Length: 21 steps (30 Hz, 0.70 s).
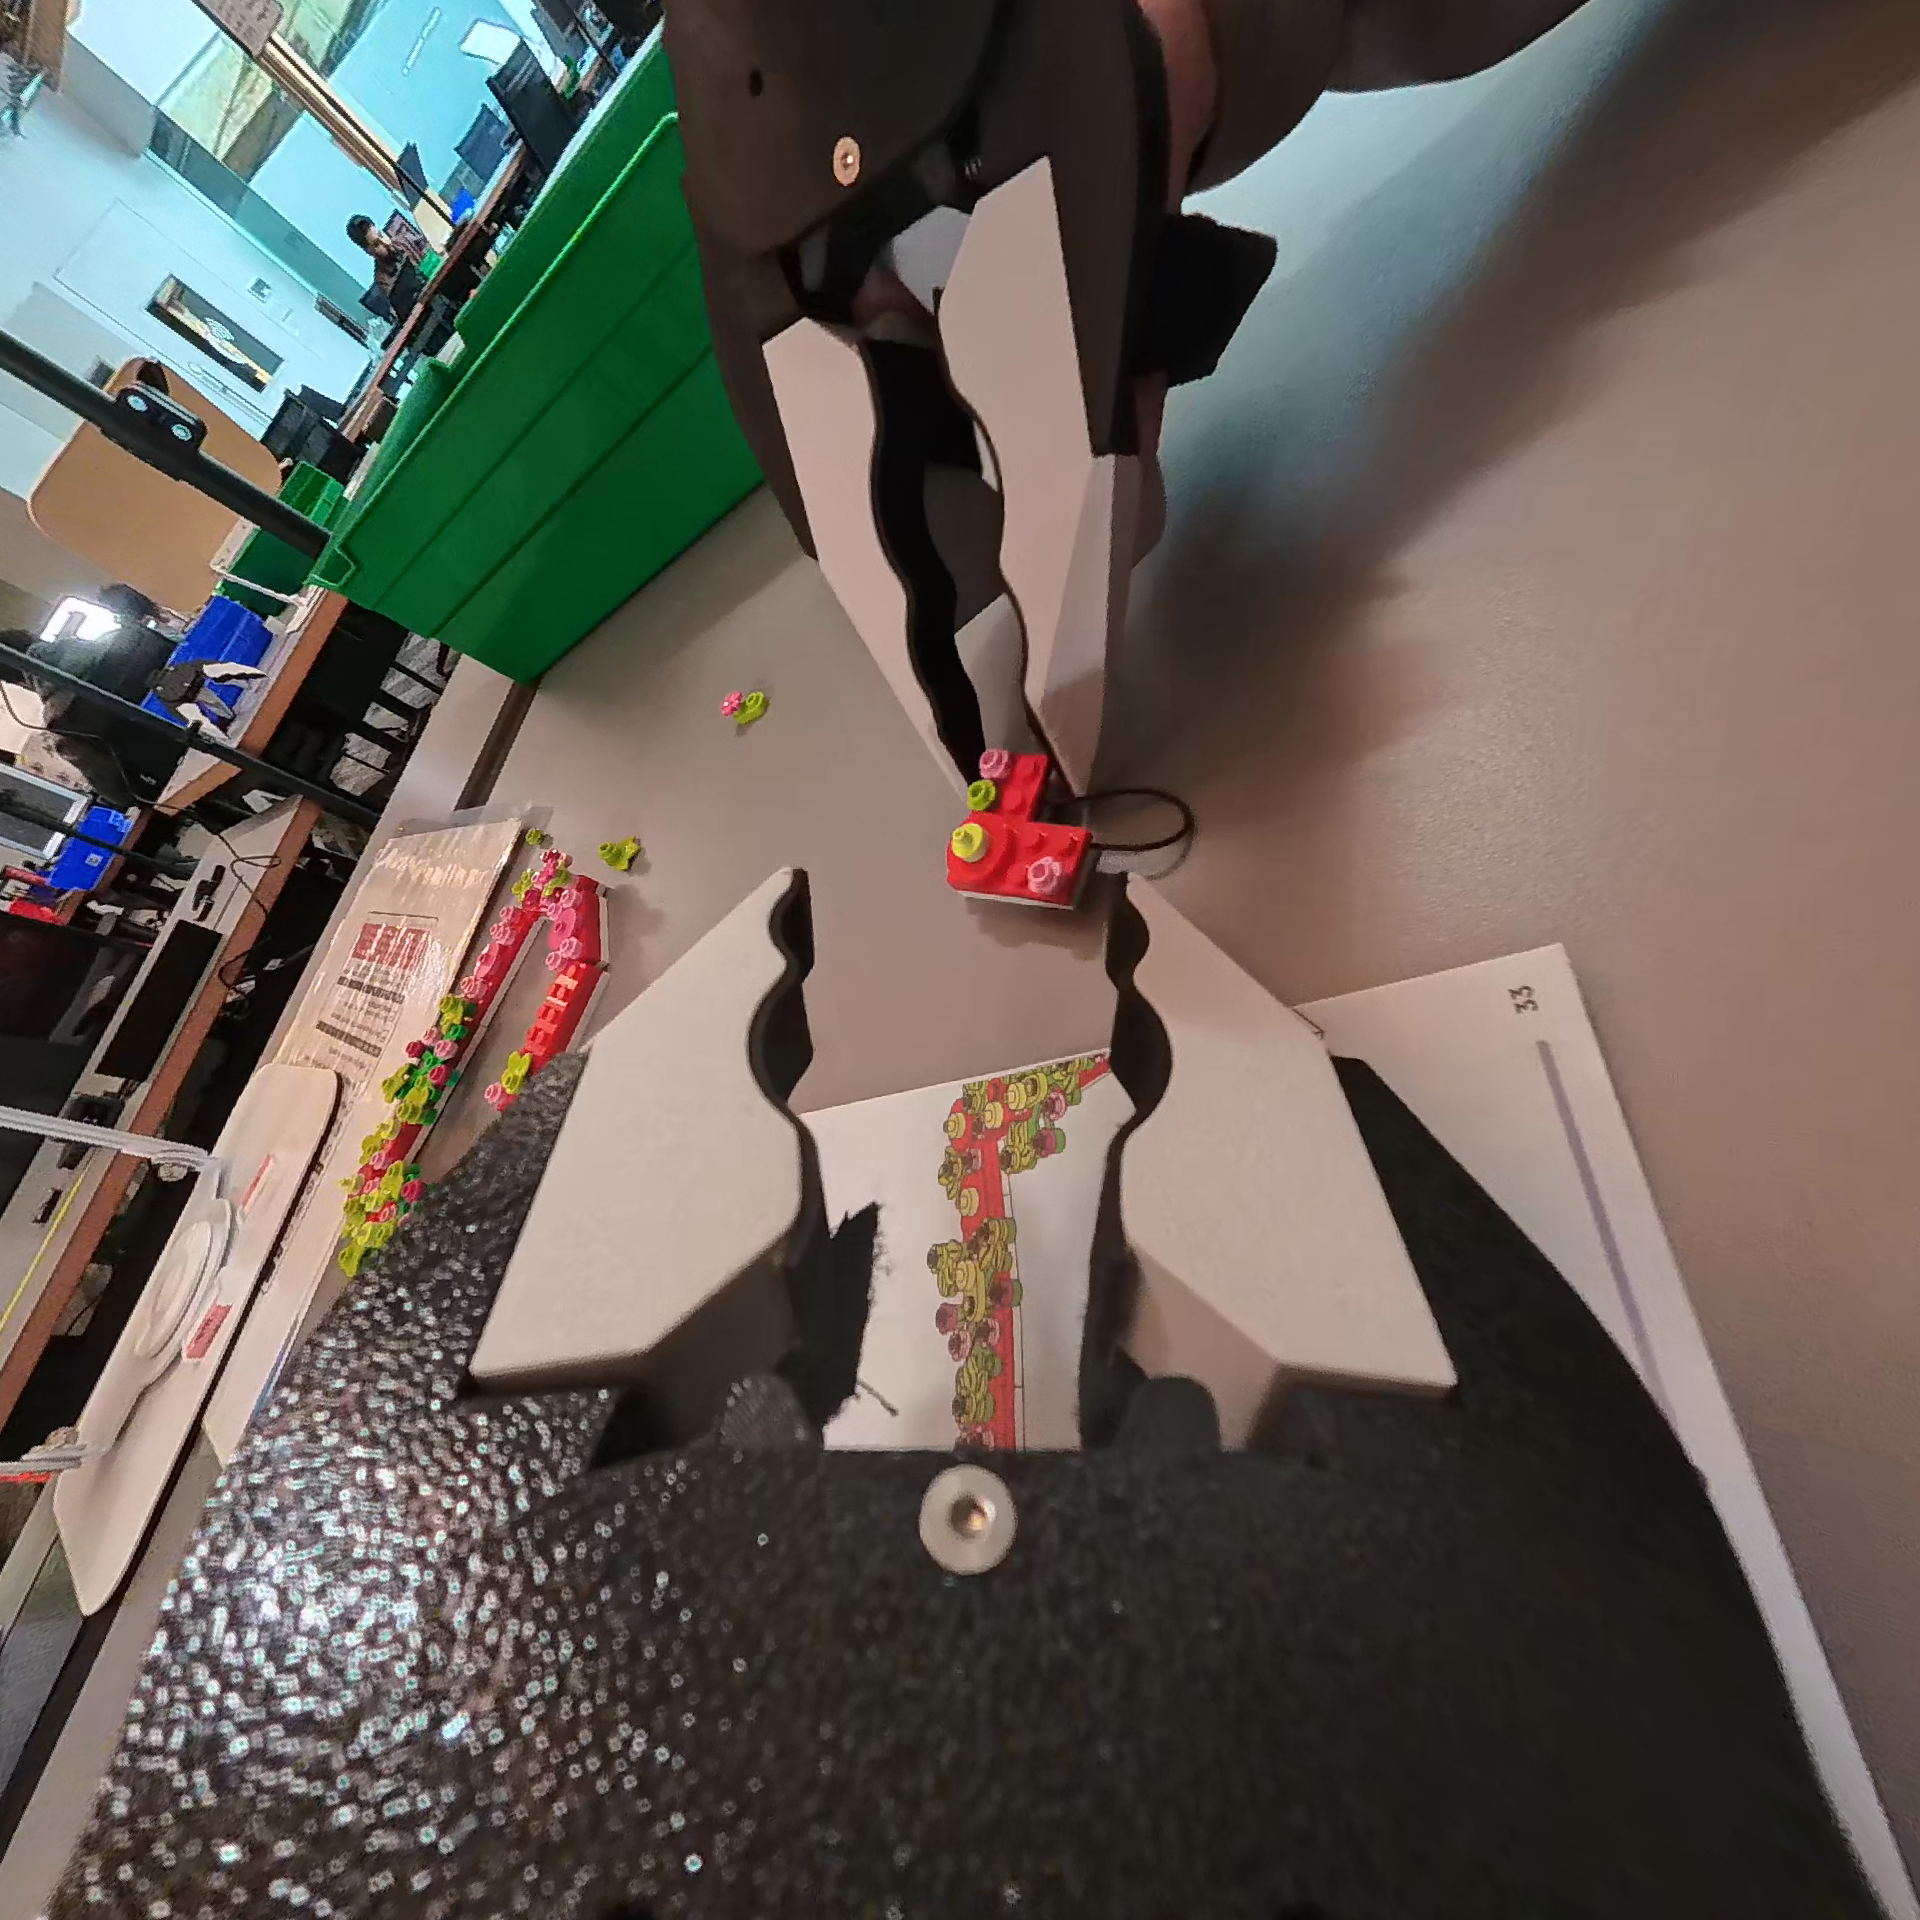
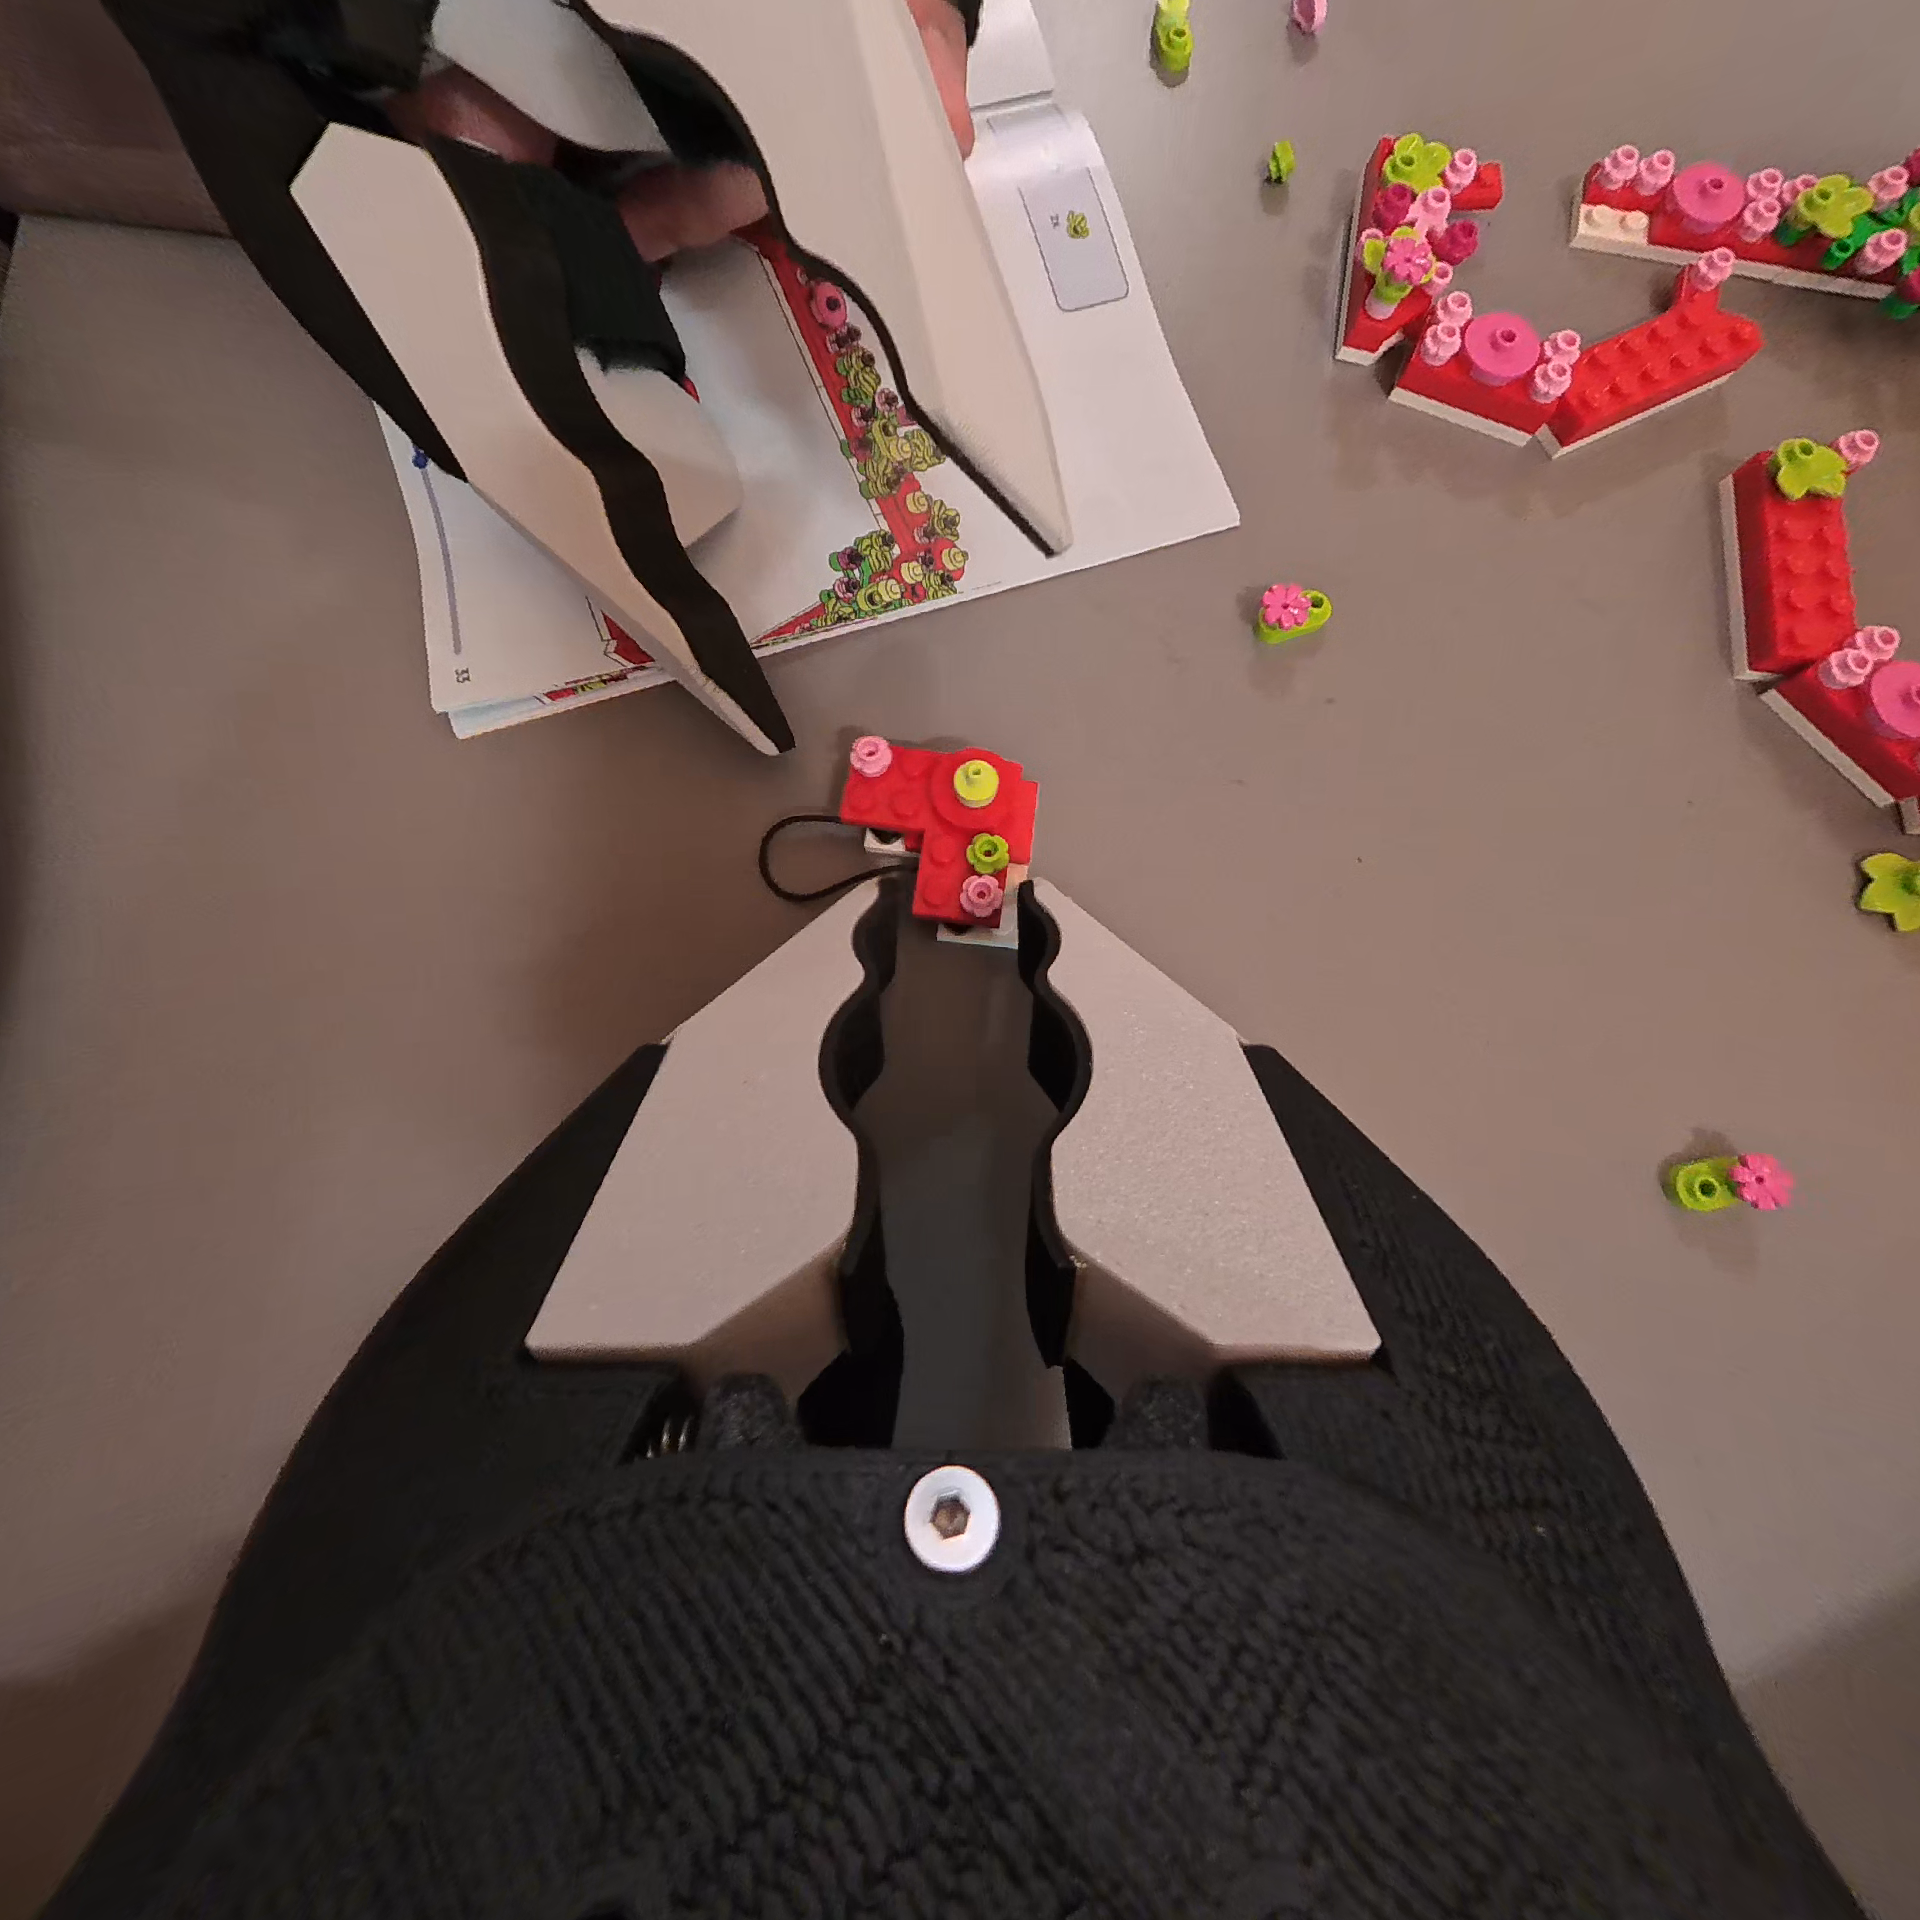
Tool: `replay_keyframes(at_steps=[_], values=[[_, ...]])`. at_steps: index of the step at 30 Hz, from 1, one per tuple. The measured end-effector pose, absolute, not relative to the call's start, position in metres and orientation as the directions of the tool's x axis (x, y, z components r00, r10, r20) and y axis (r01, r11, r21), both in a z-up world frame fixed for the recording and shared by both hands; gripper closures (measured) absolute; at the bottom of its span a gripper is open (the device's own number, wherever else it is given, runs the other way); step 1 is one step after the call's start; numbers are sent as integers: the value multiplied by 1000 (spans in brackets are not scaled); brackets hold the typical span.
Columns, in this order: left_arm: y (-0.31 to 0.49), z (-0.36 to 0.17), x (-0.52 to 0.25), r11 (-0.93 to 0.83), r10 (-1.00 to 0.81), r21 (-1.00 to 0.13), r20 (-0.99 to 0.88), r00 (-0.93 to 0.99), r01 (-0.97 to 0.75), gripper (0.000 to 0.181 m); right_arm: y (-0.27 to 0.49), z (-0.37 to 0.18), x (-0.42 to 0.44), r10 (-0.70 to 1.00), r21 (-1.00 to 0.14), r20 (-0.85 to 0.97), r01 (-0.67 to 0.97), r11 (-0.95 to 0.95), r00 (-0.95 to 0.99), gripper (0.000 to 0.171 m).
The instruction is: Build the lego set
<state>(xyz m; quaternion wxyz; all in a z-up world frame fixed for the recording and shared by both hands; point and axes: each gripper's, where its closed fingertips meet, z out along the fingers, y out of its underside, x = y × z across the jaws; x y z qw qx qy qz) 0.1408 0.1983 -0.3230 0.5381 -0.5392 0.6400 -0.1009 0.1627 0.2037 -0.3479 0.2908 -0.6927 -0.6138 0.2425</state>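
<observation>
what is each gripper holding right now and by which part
The right gripper pinches the small red L-shaped lego piece by the end of one arm, at the pink stud. The left gripper is open, holding nothing.

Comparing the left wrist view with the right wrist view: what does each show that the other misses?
Only the left wrist view shows the green bins and the room behind the table. Only the right wrist view shows the two loose green-and-pink flower pieces near the red sections. Both show the small L-shaped red piece, the instruction booklet, the right gripper shut on that piece, and the left gripper open.
</observation>
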Motion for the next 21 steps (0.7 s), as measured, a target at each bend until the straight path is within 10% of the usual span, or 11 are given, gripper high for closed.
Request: replay_keyframes(at_steps=[21], values=[[196, -323, 141, 397, -806, -708, -573, 148, -584, 127, 209, -334, 166, 981, -656, -54, 734, -174, 185, 144]])
